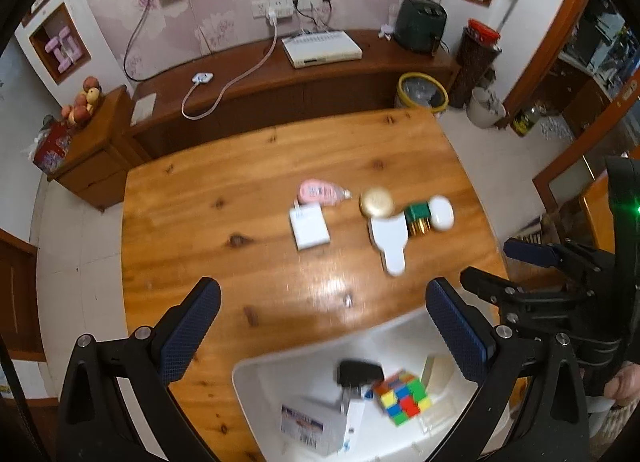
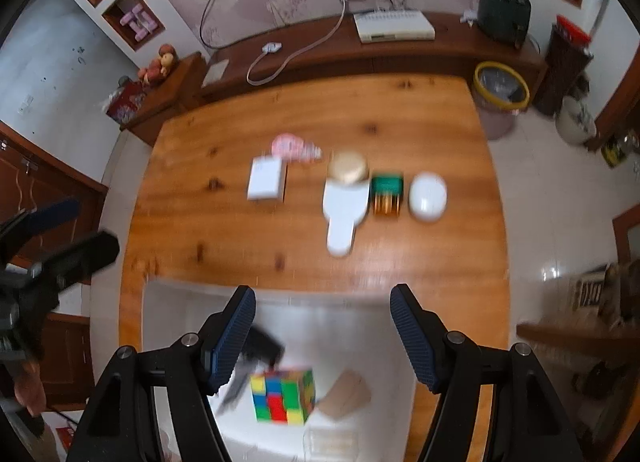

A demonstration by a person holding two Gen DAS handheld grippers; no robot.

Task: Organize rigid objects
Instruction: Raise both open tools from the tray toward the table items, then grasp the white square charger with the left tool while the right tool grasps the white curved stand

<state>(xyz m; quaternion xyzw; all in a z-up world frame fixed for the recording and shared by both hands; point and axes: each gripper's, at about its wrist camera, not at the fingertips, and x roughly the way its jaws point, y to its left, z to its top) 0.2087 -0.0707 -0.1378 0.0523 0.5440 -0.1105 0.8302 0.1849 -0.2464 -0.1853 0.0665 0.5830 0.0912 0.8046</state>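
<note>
- Wooden surface point(image 2: 420, 121): varnished and glossy, so hard items may slide when nudged.
- Bin point(image 2: 168, 326): white plastic, at the near edge of the surface, below both tools. It already holds a cube point(image 2: 282, 396), a black plug point(image 1: 358, 372), a printed box point(image 1: 312, 426) and a tan block point(image 2: 346, 398).
- White box point(image 2: 266, 177): lies flat, left of the row on the surface. Judged light and stiff; take it across the two short sides.
- Pink pack point(image 2: 294, 147): just behind the white box, blurred. Looks the softest item; a grip across its middle seems best.
- Gold jar point(image 2: 348, 167): round with a shiny lid, touching or overlapping the head of the mirror. Judged the heaviest and slippery; clamp across the body, not the lid.
- Mirror point(image 2: 344, 209): white, flat, with a handle toward the bin. Possibly fragile; lift by the handle.
- Green box point(image 2: 387, 193): small, between the mirror and the white case, brass-coloured part showing. Rigid; grip the long sides.
- White case point(image 2: 428, 195): smooth, oval, rightmost in the row. Judged light and slick; grip across the narrow width.
- Left tool point(image 1: 323, 328): fingers spread wide, nothing held, above the bin's far rim.
- Right tool point(image 2: 323, 336): fingers about half apart, nothing between them, above the bin.
</note>
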